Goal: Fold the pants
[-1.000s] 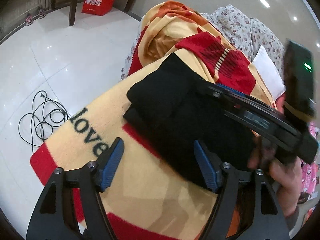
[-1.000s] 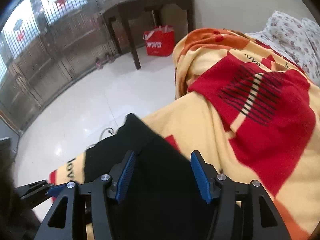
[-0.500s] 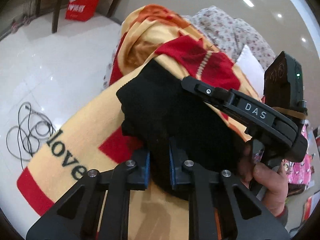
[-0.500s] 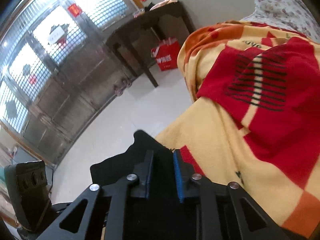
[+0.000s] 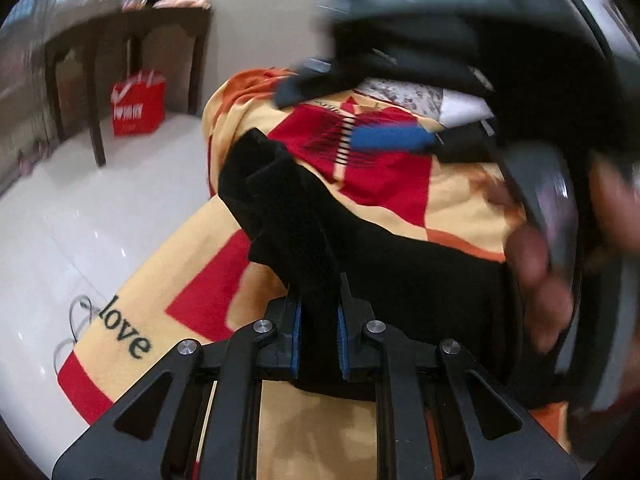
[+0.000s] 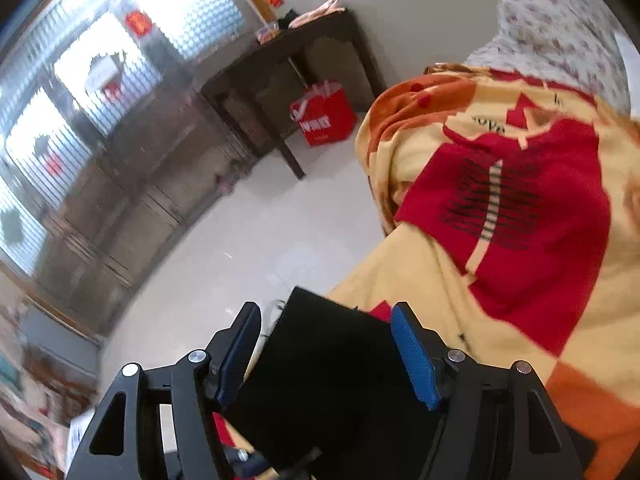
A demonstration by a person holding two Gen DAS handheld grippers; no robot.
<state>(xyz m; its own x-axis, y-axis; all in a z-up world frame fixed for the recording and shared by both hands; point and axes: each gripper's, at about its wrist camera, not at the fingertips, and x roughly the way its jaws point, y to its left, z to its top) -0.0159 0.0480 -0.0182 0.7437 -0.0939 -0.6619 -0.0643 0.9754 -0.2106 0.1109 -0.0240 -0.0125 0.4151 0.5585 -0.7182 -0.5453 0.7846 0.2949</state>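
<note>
Black pants point(image 5: 400, 272) lie folded on a yellow and red blanket point(image 5: 192, 264) marked "love". My left gripper point(image 5: 318, 314) is shut on a raised fold of the pants, and the cloth stands up in a ridge from its pads. In the left wrist view the right gripper shows blurred at the upper right, one blue pad point(image 5: 390, 138) visible, with a person's hand point(image 5: 536, 264) on its handle. My right gripper point(image 6: 326, 350) has its jaws opening wide above the pants point(image 6: 320, 384), and its pads do not touch the cloth.
A red shopping bag point(image 6: 324, 118) sits on the white tiled floor point(image 6: 248, 240) under a dark wooden table point(image 6: 288, 52). A cable point(image 5: 78, 320) lies on the floor by the blanket's edge. Floral bedding point(image 6: 560, 28) lies beyond the blanket. A metal gate point(image 6: 100, 128) lines the left.
The left gripper closed on the pants' edge and lifted it into a ridge. The right gripper closed on the pants, then opened again and rose.
</note>
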